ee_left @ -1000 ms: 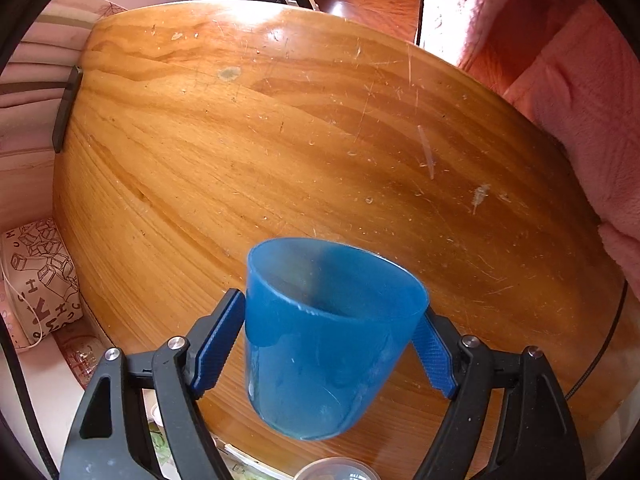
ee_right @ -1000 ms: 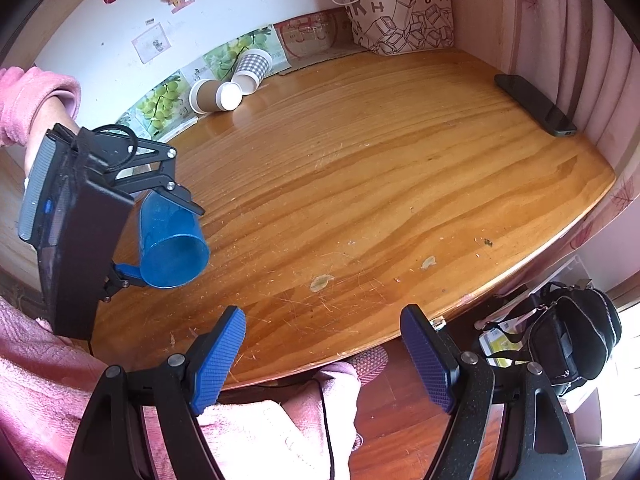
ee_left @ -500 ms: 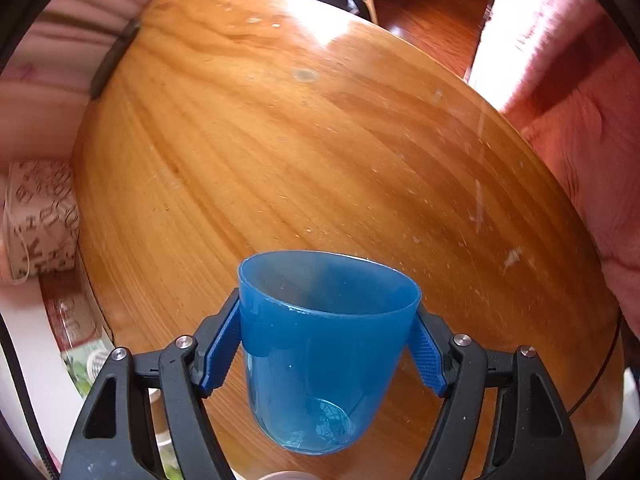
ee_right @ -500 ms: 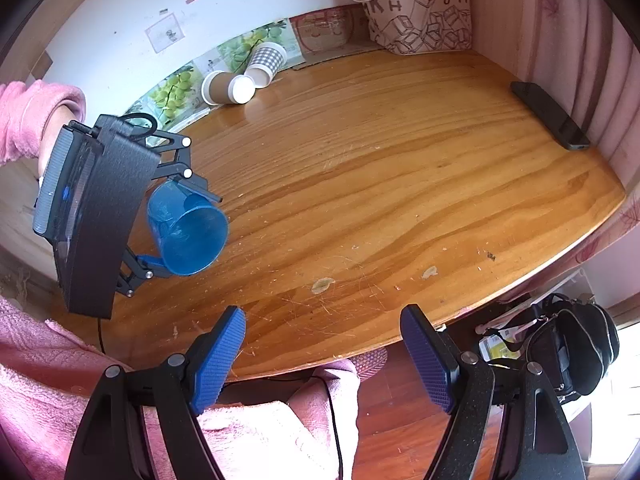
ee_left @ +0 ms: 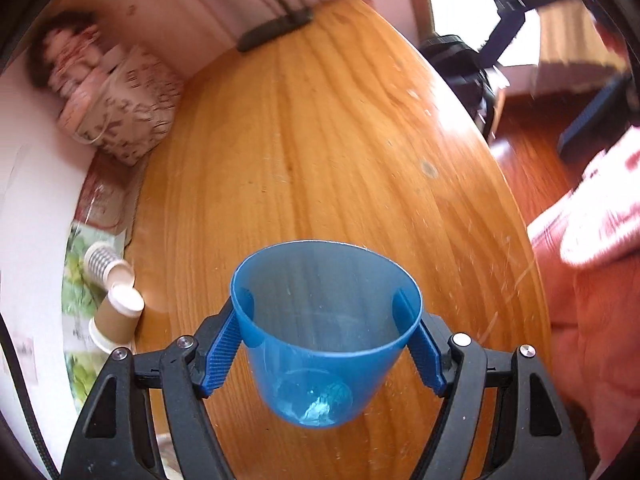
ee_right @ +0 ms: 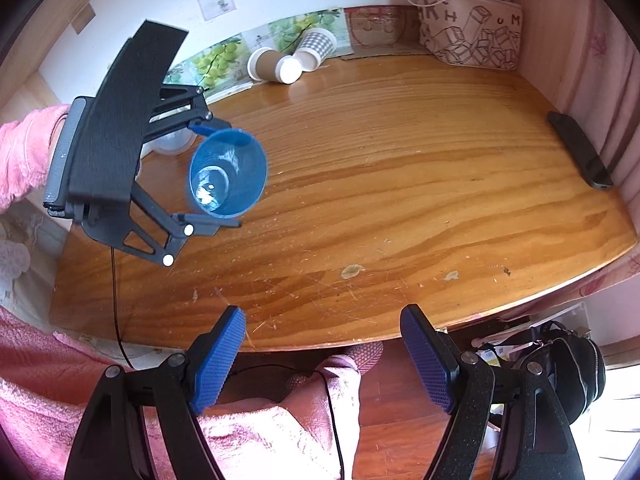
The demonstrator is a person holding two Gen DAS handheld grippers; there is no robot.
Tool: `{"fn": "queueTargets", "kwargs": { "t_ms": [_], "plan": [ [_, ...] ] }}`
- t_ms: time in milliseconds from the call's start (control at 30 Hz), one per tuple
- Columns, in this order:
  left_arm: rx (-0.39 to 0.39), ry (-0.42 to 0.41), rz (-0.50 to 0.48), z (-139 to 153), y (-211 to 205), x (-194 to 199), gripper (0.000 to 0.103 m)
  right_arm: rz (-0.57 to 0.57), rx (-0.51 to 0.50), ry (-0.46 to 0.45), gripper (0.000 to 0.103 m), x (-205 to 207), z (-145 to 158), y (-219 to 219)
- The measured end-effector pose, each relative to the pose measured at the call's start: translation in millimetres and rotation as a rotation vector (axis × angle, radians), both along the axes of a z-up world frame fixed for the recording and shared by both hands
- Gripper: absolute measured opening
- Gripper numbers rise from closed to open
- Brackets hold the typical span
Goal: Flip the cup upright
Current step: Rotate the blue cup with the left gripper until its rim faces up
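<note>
Since a second ago your left hand-held gripper (ee_left: 326,344), pinching the blue cup (ee_left: 320,332), has swung round; level it, then lower onto the counter (ee_left: 320,140).

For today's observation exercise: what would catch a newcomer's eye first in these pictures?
The translucent blue cup, clamped by the left gripper in the air above the wooden table, its mouth tipped sideways. Then the right gripper, jaws open and holding nothing, at the near edge, and paper cups lying by the wall.

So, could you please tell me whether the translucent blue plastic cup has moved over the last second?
Yes. In the right wrist view the blue plastic cup has travelled up and away from the wooden table's near edge, toward the paper cups.
</note>
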State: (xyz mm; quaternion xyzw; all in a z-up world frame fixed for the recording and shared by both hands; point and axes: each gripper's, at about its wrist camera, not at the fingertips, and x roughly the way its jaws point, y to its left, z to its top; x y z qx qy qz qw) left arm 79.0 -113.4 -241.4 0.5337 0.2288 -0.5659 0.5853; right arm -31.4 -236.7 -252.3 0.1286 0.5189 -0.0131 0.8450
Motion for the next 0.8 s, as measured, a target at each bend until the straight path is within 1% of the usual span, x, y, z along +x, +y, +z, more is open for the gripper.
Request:
{"fn": "queueTargets", "kwargs": {
  "t_ms": [167,233,267,400,500,567,633,800],
  "plan": [
    [-0.139,0.097,0.178,16,9,2,0.076,0.019,-0.005,-0.016,0.080,-2,2,9],
    [-0.195,0.122,0.243,19,10,4,0.076,0.030,-0.006,-0.023,0.080,-2,2,11],
    [-0.225,0.137,0.292,21,11,5,0.076,0.036,-0.011,-0.025,0.080,-1,2,12],
    [-0.312,0.185,0.438,25,13,9,0.076,0.071,0.002,-0.036,0.080,1,4,16],
    [-0.352,0.202,0.547,25,13,12,0.076,0.106,0.007,-0.039,0.080,2,5,17],
    [-0.374,0.231,0.622,23,15,13,0.076,0.130,0.006,-0.039,0.080,2,6,16],
    [-0.385,0.250,0.701,20,16,13,0.076,0.160,0.019,-0.040,0.080,3,6,13],
    [-0.405,0.292,0.895,8,19,13,0.076,0.227,0.012,-0.046,0.080,7,10,1]
  ]
}}
